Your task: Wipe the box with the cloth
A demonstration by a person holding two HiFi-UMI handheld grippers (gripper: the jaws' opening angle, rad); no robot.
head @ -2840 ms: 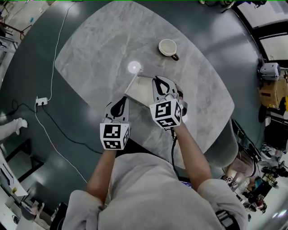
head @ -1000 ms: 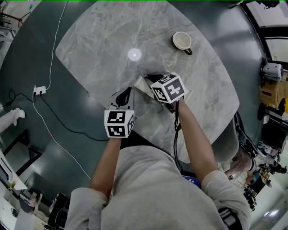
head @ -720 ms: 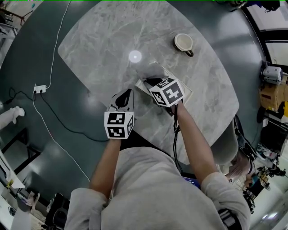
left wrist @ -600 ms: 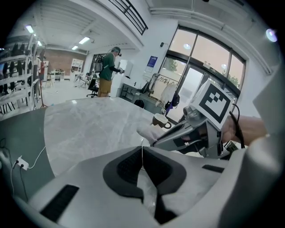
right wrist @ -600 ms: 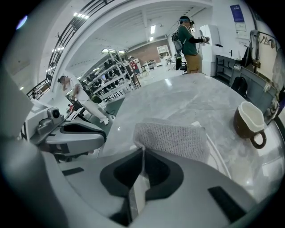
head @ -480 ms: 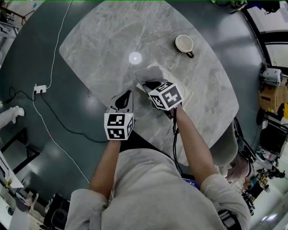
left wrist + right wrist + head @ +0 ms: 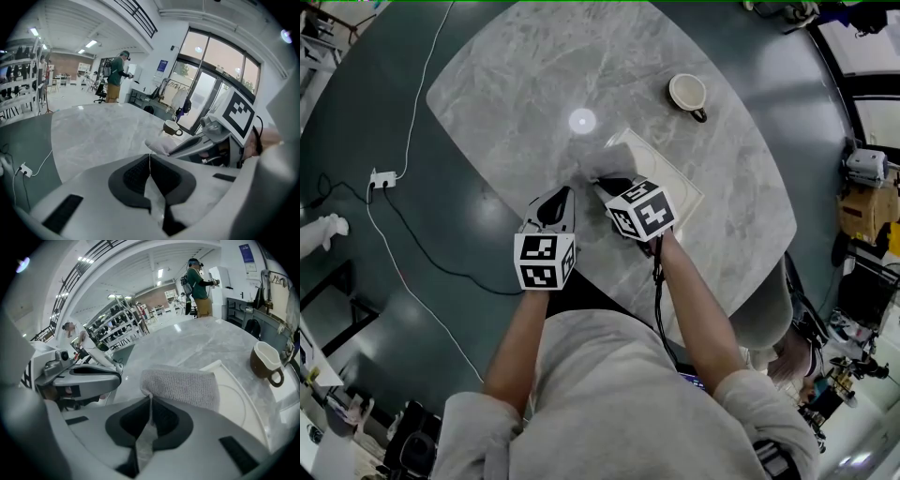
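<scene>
A flat white box (image 7: pixel 671 174) lies on the grey marble table (image 7: pixel 525 75). My right gripper (image 7: pixel 611 184) is shut on a grey knitted cloth (image 7: pixel 604 161), which rests on the box's left end. In the right gripper view the cloth (image 7: pixel 182 387) spreads out from the shut right gripper (image 7: pixel 150 400) over the white box (image 7: pixel 236 401). My left gripper (image 7: pixel 564 197) hovers just left of the box, shut with nothing in it. In the left gripper view, beyond the left gripper (image 7: pixel 150 157), the cloth (image 7: pixel 161 145) and the right gripper's body show.
A beige cup (image 7: pixel 687 92) with a dark handle stands at the table's far right, also seen as a cup (image 7: pixel 266 363) past the box. A light glare (image 7: pixel 581 120) marks the tabletop. On the floor to the left lie a power strip (image 7: pixel 382 177) and its cable.
My right gripper has dragged the cloth across the box towards its left end. The left gripper has stayed beside the box.
</scene>
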